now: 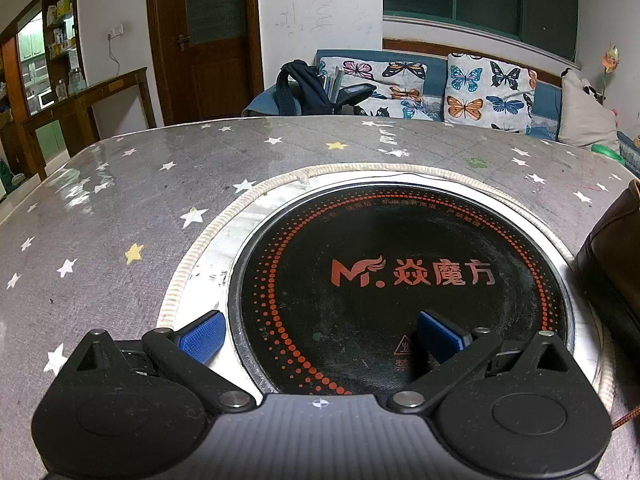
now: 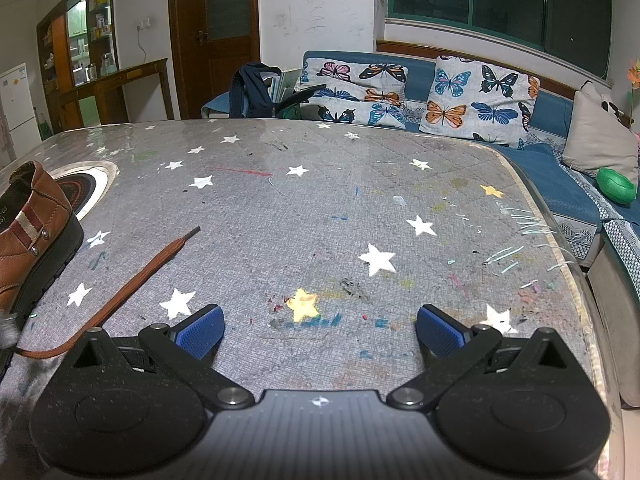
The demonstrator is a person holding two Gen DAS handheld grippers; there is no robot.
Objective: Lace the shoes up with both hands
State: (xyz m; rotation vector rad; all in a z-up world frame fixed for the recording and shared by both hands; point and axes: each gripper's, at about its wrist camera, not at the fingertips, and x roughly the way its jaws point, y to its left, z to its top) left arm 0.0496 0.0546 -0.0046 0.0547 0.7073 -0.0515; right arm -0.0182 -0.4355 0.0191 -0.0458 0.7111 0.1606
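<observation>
**Both claws wide open over the worktop, shoe and lace untouched**

The left claw [image 1: 320, 338] stands spread wide, its blue pads far apart and holding nothing. Directly ahead of it and under its right pad lies a round black induction hob [image 1: 400, 276] set into the worktop [image 1: 120, 208], ringed by a pale braided cord [image 1: 208, 236]. Far to this claw's right, at the edge of the left wrist view, a slice of the brown leather shoe [image 1: 612, 256] shows beside the hob's rim; a thin reddish cord end [image 1: 626, 418] shows low at that same edge, too small to tell what it belongs to.

The right claw [image 2: 320, 334] is likewise fully spread and empty, hovering above the grey star-printed cover. To its left a flat brown shoelace [image 2: 132, 280] lies on the worktop, running from just beside the claw's left pad diagonally away, its dark tip pointing forward. Further left stands the shoe, upright on its black sole, with a striped band and rivets on its side. Beyond the worktop's far edge sits a blue sofa [image 2: 552, 184] with butterfly cushions [image 2: 480, 100] and a dark backpack [image 2: 252, 92].
</observation>
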